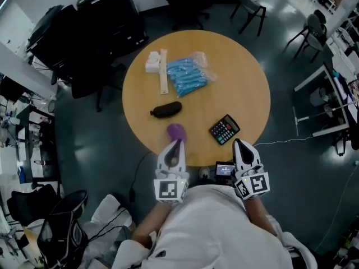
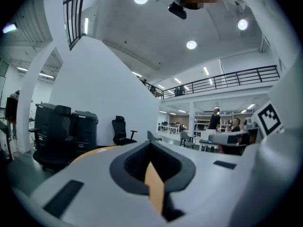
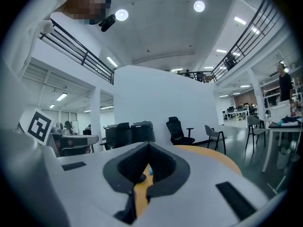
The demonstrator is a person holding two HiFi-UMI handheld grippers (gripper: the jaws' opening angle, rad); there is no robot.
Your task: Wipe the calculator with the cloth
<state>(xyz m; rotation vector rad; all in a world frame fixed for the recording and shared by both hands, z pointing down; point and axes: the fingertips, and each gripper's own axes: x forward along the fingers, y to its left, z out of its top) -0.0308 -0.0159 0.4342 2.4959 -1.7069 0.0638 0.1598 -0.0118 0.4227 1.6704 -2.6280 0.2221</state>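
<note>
The black calculator (image 1: 224, 129) lies flat on the round wooden table (image 1: 247, 77), near its front right edge. A purple cloth (image 1: 176, 130) sits bunched at the front edge, left of the calculator. My left gripper (image 1: 178, 143) is shut, its tips just behind the cloth; the left gripper view shows its jaws (image 2: 152, 145) closed with no cloth between them, only a strip of tabletop. My right gripper (image 1: 238, 143) is shut and empty just behind the calculator. In the right gripper view its closed jaws (image 3: 147, 148) point level across the table.
Farther back on the table are a black pouch (image 1: 166, 110), a blue packet in clear wrap (image 1: 188, 74), a pale wooden strip (image 1: 163, 77) and a white block (image 1: 152, 61). A small lit device (image 1: 225, 170) sits between the grippers. Office chairs (image 1: 249, 7) and black cabinets (image 1: 106, 15) ring the table.
</note>
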